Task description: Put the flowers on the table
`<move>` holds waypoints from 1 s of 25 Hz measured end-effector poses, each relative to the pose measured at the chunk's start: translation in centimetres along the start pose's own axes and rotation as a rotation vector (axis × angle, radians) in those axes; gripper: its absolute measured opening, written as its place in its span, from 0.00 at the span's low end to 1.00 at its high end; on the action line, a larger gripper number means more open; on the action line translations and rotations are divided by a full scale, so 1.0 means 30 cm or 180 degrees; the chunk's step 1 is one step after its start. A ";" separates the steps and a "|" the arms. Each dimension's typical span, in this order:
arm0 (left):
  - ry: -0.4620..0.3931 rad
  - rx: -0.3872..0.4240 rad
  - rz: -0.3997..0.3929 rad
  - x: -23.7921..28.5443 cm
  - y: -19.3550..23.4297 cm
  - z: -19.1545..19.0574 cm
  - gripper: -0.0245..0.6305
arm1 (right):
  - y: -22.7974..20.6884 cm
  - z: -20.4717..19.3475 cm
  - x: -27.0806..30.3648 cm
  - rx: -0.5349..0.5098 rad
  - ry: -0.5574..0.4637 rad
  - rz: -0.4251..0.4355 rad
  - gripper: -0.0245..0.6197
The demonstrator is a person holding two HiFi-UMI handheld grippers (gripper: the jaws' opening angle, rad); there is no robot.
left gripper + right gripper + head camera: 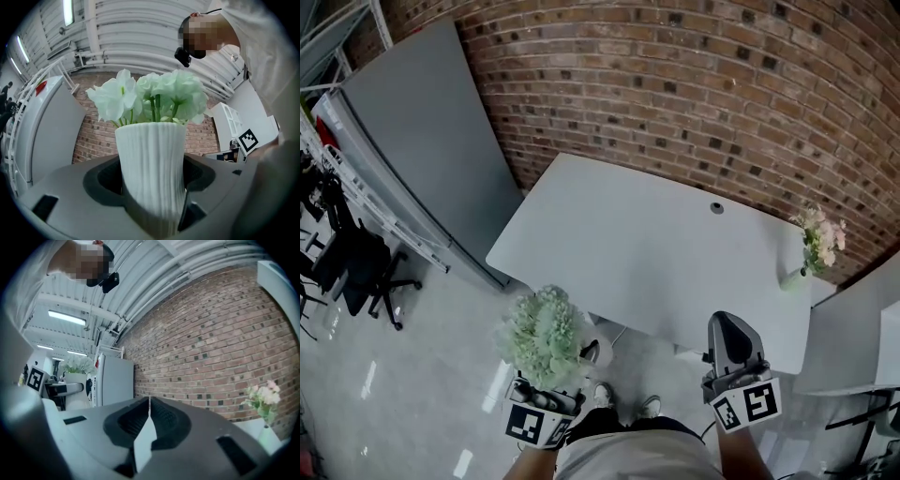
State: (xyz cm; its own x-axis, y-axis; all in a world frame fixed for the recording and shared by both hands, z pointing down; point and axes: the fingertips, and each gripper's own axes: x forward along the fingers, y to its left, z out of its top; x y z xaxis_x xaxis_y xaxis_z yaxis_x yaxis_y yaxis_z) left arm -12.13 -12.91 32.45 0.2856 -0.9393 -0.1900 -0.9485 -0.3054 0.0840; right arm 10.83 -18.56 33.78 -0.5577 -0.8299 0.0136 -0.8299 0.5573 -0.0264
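Observation:
A bunch of pale green and white flowers (544,336) stands in a white ribbed vase (152,173). My left gripper (546,392) is shut on that vase, and in the left gripper view the jaws press its lower part from both sides. It hangs over the floor, just short of the near left corner of the white table (647,253). My right gripper (729,328) hovers at the table's near edge. In the right gripper view its jaws (149,401) meet at the tips with nothing between them. The held flowers (77,364) show at that view's left.
A small vase of pink flowers (818,239) stands at the table's far right edge, against the brick wall (694,84). A grey cabinet (431,141) flanks the table on the left, with a black office chair (366,272) beyond it. White furniture (853,328) stands at the right.

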 end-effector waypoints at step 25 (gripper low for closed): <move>0.0075 0.0024 -0.0209 0.154 0.099 -0.089 0.56 | -0.132 -0.020 0.022 -0.0078 0.0032 -0.0531 0.07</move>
State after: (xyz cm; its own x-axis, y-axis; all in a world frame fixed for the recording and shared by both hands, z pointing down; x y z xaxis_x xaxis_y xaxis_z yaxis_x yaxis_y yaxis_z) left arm -13.26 -18.58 34.44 0.3503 -0.9207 -0.1718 -0.9286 -0.3654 0.0648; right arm 13.74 -21.29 34.50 -0.4122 -0.9107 0.0258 -0.9110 0.4124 0.0014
